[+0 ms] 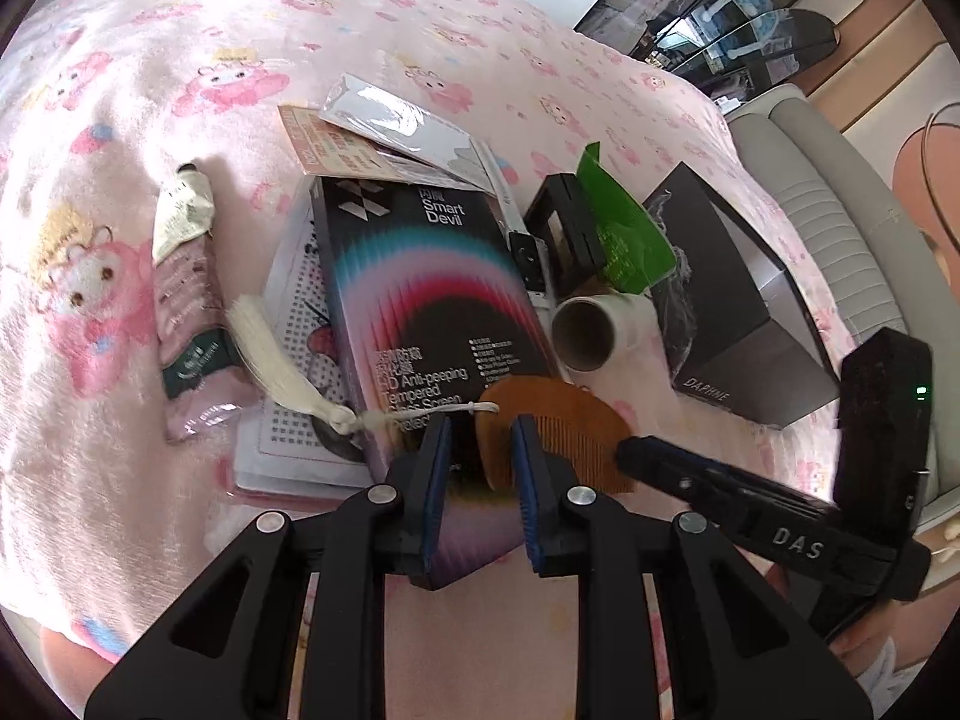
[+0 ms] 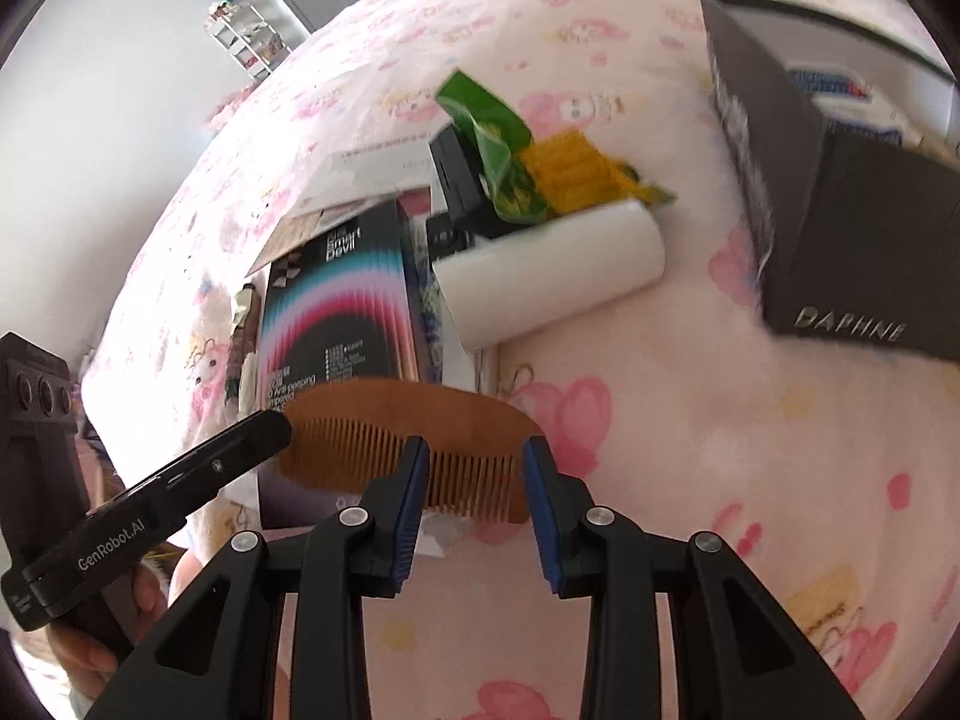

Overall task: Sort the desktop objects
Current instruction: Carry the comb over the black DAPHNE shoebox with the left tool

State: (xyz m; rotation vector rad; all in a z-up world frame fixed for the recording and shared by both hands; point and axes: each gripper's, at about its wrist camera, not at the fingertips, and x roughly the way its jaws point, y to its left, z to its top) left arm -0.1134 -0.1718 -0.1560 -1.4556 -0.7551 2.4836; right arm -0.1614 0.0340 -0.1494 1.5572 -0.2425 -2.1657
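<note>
A brown wooden comb [image 1: 564, 426] with a white tassel [image 1: 270, 342] lies on the Smart Devil screen-protector box [image 1: 420, 300], on a pink blanket. My left gripper [image 1: 480, 450] is open, its jaws astride the comb's tassel end. My right gripper [image 2: 474, 468] is open over the comb's teeth [image 2: 420, 438]; its fingers also show in the left wrist view [image 1: 690, 474]. The left gripper's finger shows in the right wrist view [image 2: 198, 462] at the comb's left end. The box also shows in the right wrist view [image 2: 342, 312].
Around the box lie a hand-cream tube [image 1: 186, 294], a white roll [image 2: 552, 264], a green packet [image 2: 498, 150], a small black case [image 1: 564, 228], paper cards [image 1: 384, 132] and an open black DAPHNE box [image 2: 840, 180]. A grey chair [image 1: 840, 228] stands beyond the blanket's right edge.
</note>
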